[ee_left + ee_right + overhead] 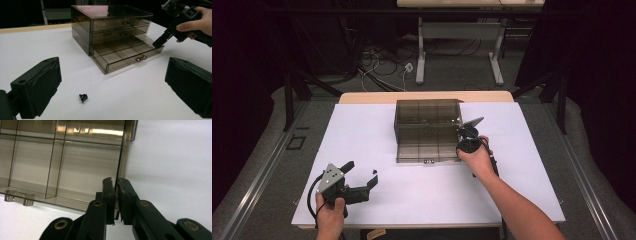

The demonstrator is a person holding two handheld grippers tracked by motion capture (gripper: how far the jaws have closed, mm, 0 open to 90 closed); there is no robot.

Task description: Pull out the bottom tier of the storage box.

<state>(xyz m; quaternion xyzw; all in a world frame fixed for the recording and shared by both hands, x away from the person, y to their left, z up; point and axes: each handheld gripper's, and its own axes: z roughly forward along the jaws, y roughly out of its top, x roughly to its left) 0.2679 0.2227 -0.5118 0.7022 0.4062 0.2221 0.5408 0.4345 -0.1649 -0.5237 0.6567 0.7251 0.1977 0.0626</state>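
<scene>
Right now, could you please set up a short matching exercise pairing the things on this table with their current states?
Things:
1. bottom drawer
2. left gripper
3. right gripper
4. small black clip

States:
A. jaws wide open, nothing between them
B. pulled out of the cabinet
C. lying loose on the white tabletop
D. pinching the drawer's side wall

Pairs: 1-B, 2-A, 3-D, 4-C
</scene>
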